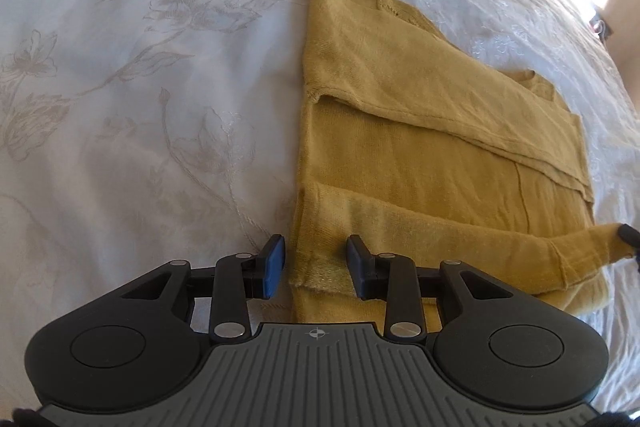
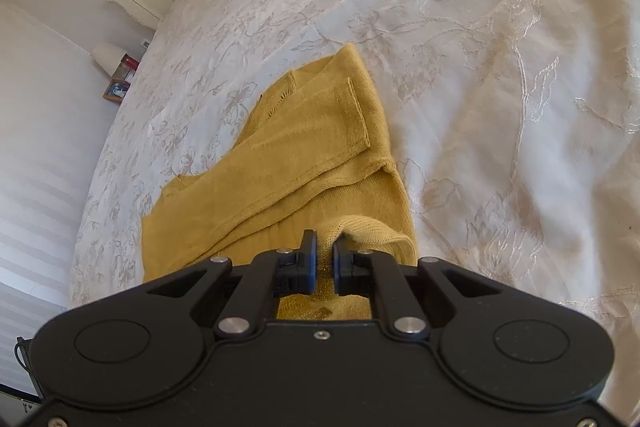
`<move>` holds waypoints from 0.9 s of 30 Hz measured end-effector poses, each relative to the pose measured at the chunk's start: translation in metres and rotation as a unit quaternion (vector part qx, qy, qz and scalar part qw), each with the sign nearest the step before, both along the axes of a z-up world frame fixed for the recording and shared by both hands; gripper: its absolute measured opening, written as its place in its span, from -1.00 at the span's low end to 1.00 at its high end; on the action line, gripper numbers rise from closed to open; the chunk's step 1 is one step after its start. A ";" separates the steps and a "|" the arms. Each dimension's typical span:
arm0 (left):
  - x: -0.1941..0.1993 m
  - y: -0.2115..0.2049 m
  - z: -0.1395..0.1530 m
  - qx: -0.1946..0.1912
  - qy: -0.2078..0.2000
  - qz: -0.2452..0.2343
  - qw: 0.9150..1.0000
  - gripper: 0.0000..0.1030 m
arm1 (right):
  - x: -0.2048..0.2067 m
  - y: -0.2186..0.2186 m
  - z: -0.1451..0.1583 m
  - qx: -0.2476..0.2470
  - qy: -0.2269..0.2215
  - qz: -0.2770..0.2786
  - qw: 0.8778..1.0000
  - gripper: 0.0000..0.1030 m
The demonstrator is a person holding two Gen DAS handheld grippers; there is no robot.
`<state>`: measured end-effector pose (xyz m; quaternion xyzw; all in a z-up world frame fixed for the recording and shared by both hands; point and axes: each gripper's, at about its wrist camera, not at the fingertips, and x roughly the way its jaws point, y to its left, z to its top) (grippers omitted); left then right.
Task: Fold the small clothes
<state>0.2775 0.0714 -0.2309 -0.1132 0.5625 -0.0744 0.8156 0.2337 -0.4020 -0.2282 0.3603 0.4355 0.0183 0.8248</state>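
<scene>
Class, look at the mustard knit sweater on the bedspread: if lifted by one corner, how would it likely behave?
The sweater would probably droop limply: its sleeve already sags from the right gripper. It looks thin, so likely light. The folded layers may slide apart on the glossy bedspread.

Both wrist views look steeply down, close; both show the sweater (image 1: 420, 147).

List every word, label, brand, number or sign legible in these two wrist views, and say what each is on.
No legible text in either view.
Left gripper body: a crosshair mark only, no letters.
Items by the lamp beside the bed: a red box and a picture frame, too small to read.
Mustard sweater and bedspread: no label or print visible.
</scene>
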 end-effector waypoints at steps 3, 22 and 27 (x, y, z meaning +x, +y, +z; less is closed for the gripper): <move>-0.003 -0.010 0.007 0.004 -0.019 -0.027 0.999 -0.53 | 0.000 -0.001 0.000 0.004 0.000 0.001 1.000 -0.68; 0.090 0.027 0.049 -0.160 -0.113 0.140 0.971 -0.78 | 0.074 -0.022 0.018 0.031 -0.039 0.005 0.999 -0.68; 0.103 0.021 0.055 -0.111 -0.126 0.091 0.982 -0.48 | 0.099 -0.017 0.008 0.014 -0.021 0.020 0.999 -0.68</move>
